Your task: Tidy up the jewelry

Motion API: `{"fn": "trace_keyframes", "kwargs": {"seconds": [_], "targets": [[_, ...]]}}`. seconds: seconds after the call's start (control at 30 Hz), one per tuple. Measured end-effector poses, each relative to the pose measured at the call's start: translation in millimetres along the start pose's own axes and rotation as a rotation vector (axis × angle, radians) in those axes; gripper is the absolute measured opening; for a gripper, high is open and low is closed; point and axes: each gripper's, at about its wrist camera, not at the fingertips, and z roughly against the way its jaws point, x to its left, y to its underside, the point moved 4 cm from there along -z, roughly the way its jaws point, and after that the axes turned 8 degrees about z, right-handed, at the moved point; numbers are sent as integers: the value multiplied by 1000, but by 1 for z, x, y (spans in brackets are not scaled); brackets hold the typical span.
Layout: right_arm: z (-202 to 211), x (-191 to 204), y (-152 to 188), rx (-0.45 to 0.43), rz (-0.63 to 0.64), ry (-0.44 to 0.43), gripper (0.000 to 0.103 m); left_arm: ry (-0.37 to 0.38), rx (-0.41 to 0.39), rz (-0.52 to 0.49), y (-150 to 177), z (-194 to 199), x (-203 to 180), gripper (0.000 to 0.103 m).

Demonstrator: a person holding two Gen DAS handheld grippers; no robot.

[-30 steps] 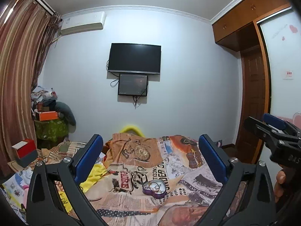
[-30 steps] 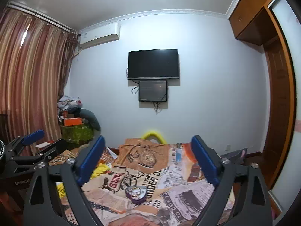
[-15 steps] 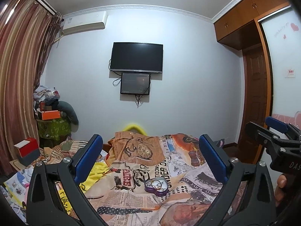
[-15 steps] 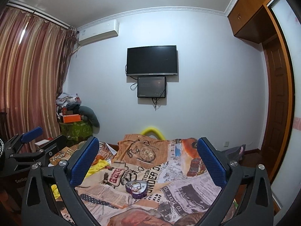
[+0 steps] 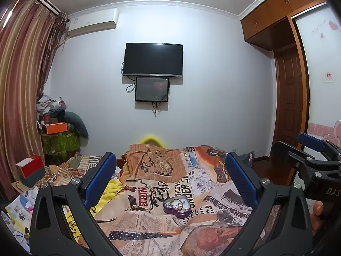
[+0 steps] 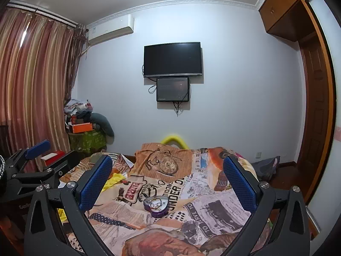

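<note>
Jewelry [image 5: 178,203] is seen inside a purple heart-shaped tin [image 5: 177,207] on the newspaper-print bedspread [image 5: 149,224], at 12 o'clock between both wide-spread tongs [image 5: 170,183] [image 6: 167,184].

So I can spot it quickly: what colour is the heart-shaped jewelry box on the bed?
Purple; the heart-shaped jewelry box shows best in the left wrist view.

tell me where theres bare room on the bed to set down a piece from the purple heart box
Bare printed quilt lies right of the purple heart box, toward the bed's right edge, and in front of it toward the grippers. The left side is crowded: yellow cloth, papers and a red box.
</note>
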Motion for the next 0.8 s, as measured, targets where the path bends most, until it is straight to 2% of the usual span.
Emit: {"fn": "trace_keyframes", "kwargs": {"seconds": [0.8], "targets": [[1,-7,0,20,-14,1,103,11,8,7,1,-6,0,102]]}}
